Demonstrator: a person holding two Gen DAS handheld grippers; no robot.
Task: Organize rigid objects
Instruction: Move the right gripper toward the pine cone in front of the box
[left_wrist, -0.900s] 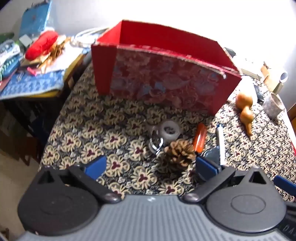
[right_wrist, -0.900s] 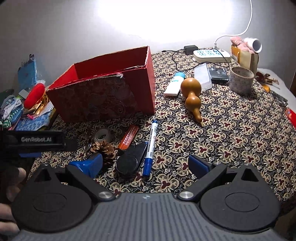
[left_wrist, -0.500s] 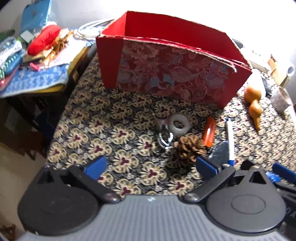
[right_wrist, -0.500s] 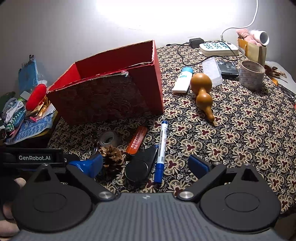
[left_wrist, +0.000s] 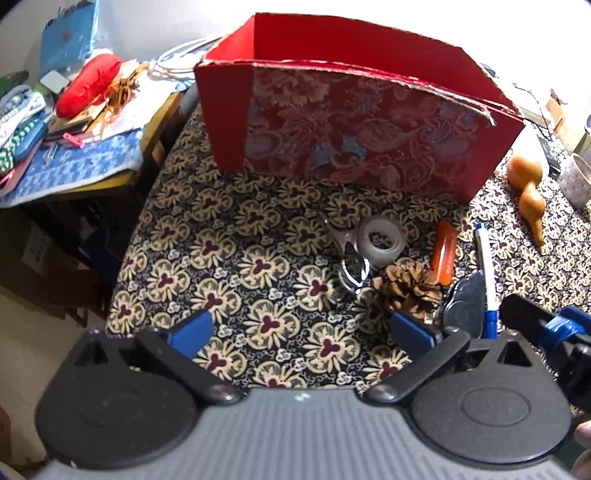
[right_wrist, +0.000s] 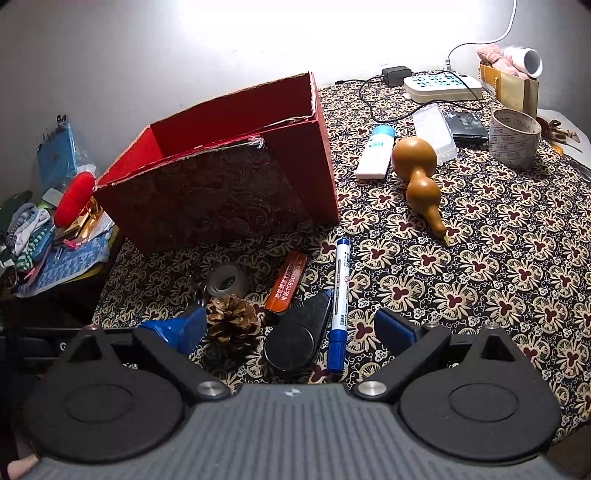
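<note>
both tools wide open above a group of small things by the red box

the left tool (left_wrist: 301, 326) has its jaws spread wide, with nothing between them, only the patterned surface (left_wrist: 207, 236). the right tool (right_wrist: 290, 326) is also wide open. between its blue fingers (right_wrist: 393, 326) lie a pine cone (right_wrist: 232, 323), a black round case (right_wrist: 295, 339) and a blue marker (right_wrist: 340, 295), but the pads do not press on any of them.

the red box (right_wrist: 229, 192) stands open on the surface, at 11 o'clock in the right wrist view and at 12 o'clock in the left wrist view. what is inside it i cannot tell.

in front of the box the small things lie close together. the tape roll (left_wrist: 380, 240) is at 12 o'clock from the pine cone, and a metal clip (left_wrist: 351, 266) lies just beside the roll. an orange lighter (right_wrist: 286, 284) lies between the roll and the marker. the case touches the marker on its left side.

a gourd (right_wrist: 419, 173) lies on its side at 1 o'clock in the right wrist view, with a white bottle (right_wrist: 375, 153) just beside it. a big tape ring (right_wrist: 513, 136) stands further to the right.

in the left wrist view, part of the right tool is seen at 4 o'clock.
</note>
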